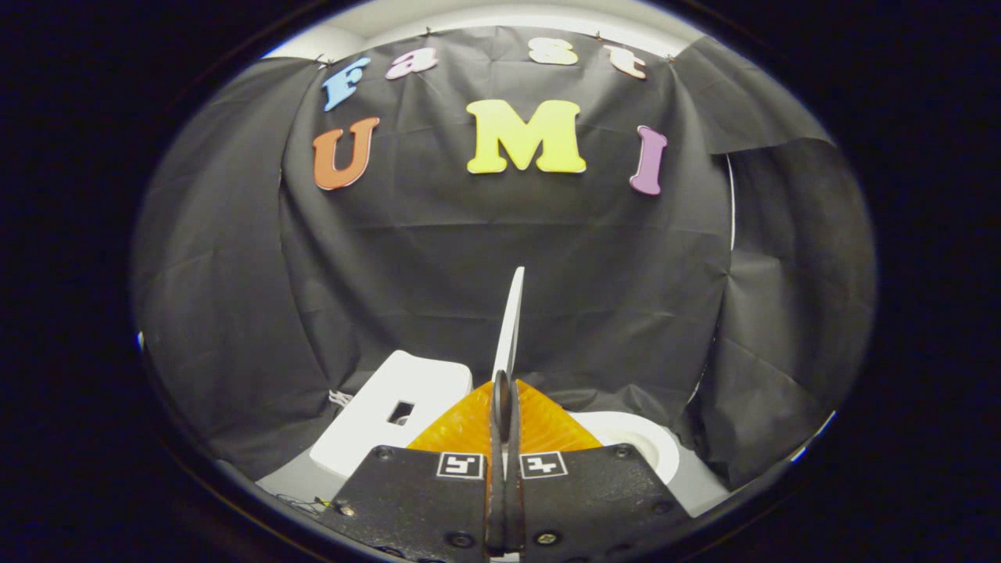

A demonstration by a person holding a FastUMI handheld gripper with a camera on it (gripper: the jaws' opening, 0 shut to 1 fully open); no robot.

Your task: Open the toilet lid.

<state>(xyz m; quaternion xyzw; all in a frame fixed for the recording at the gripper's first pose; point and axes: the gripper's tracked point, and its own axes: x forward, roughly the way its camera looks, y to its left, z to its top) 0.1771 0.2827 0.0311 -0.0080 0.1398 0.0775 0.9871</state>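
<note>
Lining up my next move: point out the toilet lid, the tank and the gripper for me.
toilet lid [512, 317]: gripper view, its raised thin edge, pinched between the fingers.
tank [383, 414]: gripper view, its white top face.
gripper [503, 403]: gripper view, midway between the fingertips.

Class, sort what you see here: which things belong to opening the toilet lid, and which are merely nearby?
Job:
toilet lid, raised edge-on, clamped between the fingers
gripper, shut on the lid
toilet bowl

Nearby:
toilet tank, beside the fingers
black cloth wall, behind

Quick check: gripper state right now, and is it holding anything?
Gripper: closed, both fingers pinching the edge of the toilet lid, which stands raised, seen edge-on, above the bowl.
</note>
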